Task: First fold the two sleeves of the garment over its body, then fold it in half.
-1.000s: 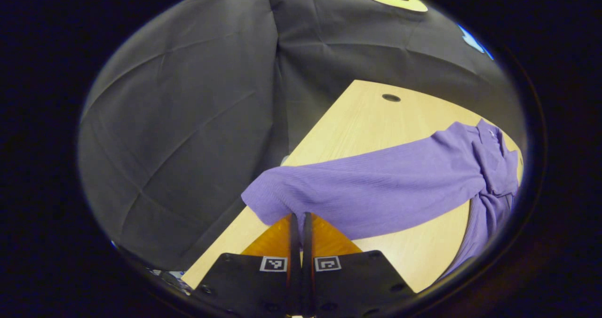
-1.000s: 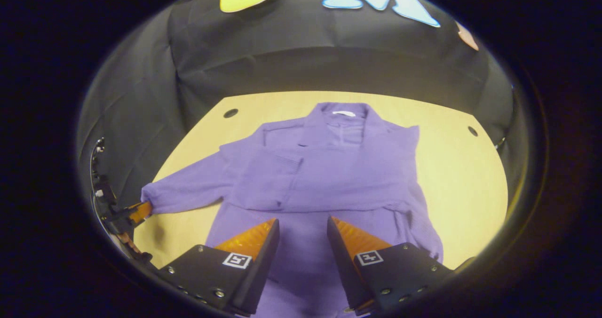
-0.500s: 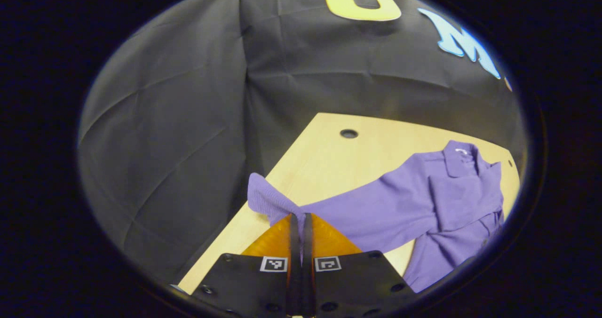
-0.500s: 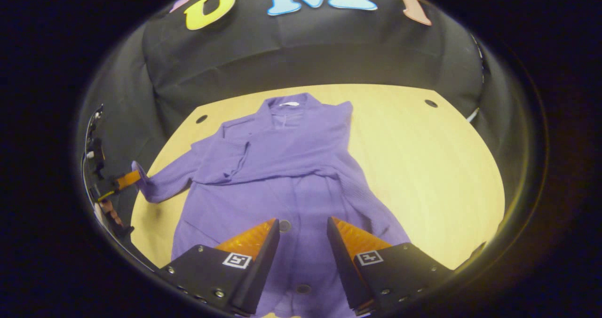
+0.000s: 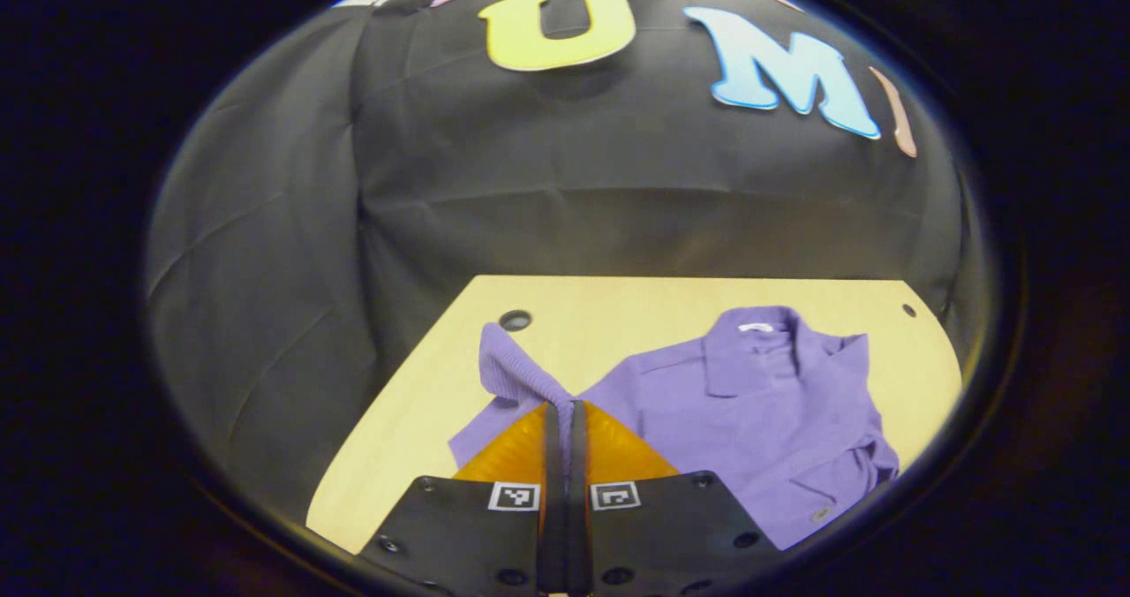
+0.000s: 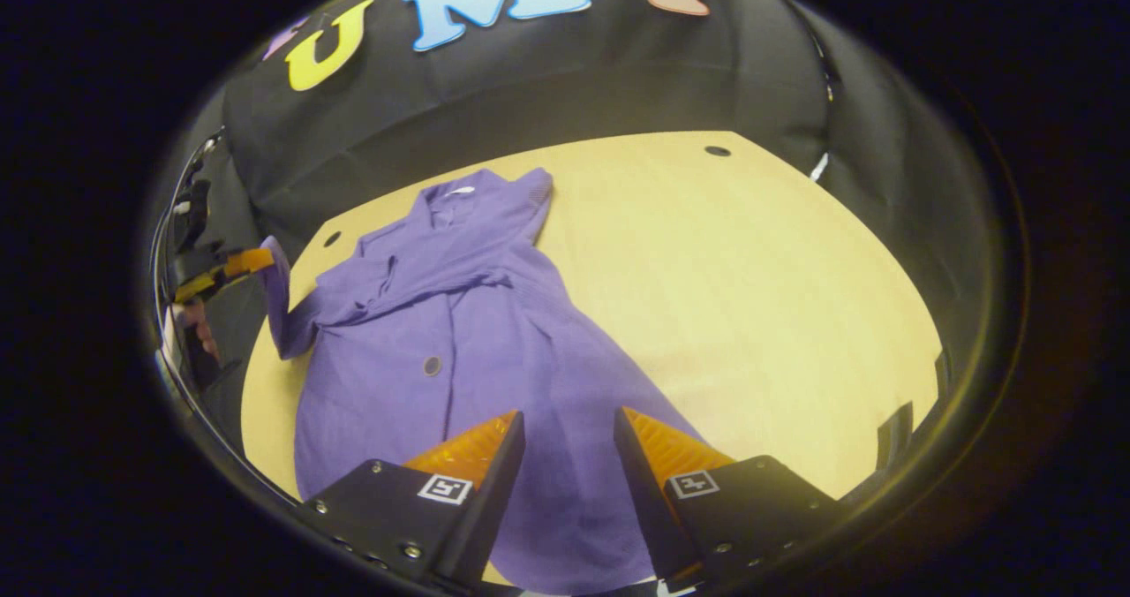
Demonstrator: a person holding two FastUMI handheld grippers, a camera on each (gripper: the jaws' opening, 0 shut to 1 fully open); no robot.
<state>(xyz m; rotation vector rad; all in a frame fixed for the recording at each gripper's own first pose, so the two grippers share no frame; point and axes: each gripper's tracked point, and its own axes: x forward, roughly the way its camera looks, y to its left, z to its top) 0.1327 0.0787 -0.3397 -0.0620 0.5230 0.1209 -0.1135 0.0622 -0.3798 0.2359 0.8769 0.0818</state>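
A purple buttoned garment (image 6: 477, 332) lies face up on the light wooden table (image 6: 733, 270), collar toward the far wall. One sleeve lies folded across its chest. My left gripper (image 5: 565, 411) is shut on the cuff of the other sleeve (image 5: 512, 372), holding it lifted above the table's left side; the same gripper (image 6: 225, 266) appears at the left edge of the right gripper view with the sleeve (image 6: 278, 306) hanging from it. My right gripper (image 6: 569, 429) hovers open over the garment's lower hem, holding nothing.
The table (image 5: 618, 306) has small round holes near its far corners (image 5: 515, 320) (image 6: 717, 150). Black cloth walls close in behind and on both sides. A wide bare stretch of tabletop lies right of the garment.
My left gripper has lifted the sleeve cuff and swung it inward toward the garment's body. My right gripper has drifted back toward the hem and to the right, staying open.
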